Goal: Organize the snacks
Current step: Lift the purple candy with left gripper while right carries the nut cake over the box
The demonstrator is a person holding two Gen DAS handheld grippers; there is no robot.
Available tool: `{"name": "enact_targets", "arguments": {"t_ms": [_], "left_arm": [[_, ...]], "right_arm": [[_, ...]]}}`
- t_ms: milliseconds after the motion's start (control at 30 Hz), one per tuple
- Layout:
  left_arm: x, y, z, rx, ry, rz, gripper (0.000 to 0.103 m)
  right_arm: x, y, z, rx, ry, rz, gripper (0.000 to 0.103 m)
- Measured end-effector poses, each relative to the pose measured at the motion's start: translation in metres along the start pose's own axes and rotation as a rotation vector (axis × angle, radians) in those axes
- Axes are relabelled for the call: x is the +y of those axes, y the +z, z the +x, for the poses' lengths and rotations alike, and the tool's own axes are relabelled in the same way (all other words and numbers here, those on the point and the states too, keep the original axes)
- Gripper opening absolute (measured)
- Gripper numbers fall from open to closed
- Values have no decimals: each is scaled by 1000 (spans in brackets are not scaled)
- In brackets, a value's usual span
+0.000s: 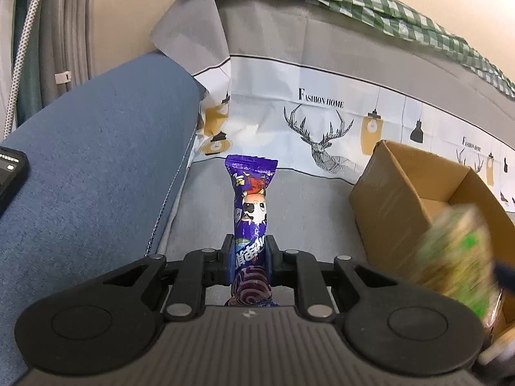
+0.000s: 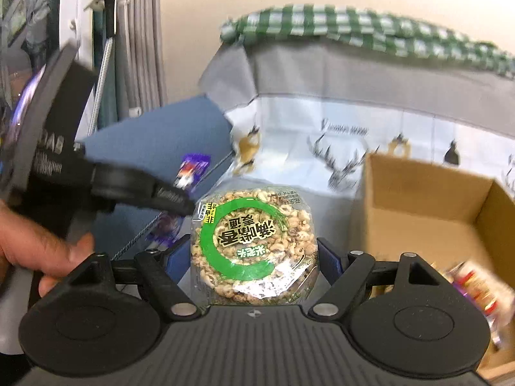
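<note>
While the sofa cover [image 1: 322, 74] reads "FASHION HOME", the left gripper [image 1: 249, 259] is clamped tight on a purple cartoon-cow snack bar [image 1: 251, 206], angled down over the seat. The right gripper [image 2: 254, 257] pinches a rice-puff cake pack [image 2: 254, 244] with green Chinese lettering, left of the cardboard box [image 2: 428, 199].

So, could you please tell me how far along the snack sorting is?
Done: some packets already lie in the cardboard box. In hand: the left gripper grips a purple snack bar, the right gripper a round rice cake pack. Left: both still need boxing.
</note>
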State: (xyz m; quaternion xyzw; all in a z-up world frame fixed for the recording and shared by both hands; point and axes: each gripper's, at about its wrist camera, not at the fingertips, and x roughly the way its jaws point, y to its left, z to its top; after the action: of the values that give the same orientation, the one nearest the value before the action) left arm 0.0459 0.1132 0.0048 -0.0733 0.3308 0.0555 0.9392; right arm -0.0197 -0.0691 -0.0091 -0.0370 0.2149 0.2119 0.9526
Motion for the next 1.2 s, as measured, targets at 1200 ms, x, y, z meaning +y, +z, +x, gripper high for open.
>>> {"name": "enact_targets", "arguments": {"t_ms": [1200], "left_arm": [[-113,16,-9,-191,-234,26,19]], "right_arm": [[-182,14,-42,-163,-300,82,81]]}}
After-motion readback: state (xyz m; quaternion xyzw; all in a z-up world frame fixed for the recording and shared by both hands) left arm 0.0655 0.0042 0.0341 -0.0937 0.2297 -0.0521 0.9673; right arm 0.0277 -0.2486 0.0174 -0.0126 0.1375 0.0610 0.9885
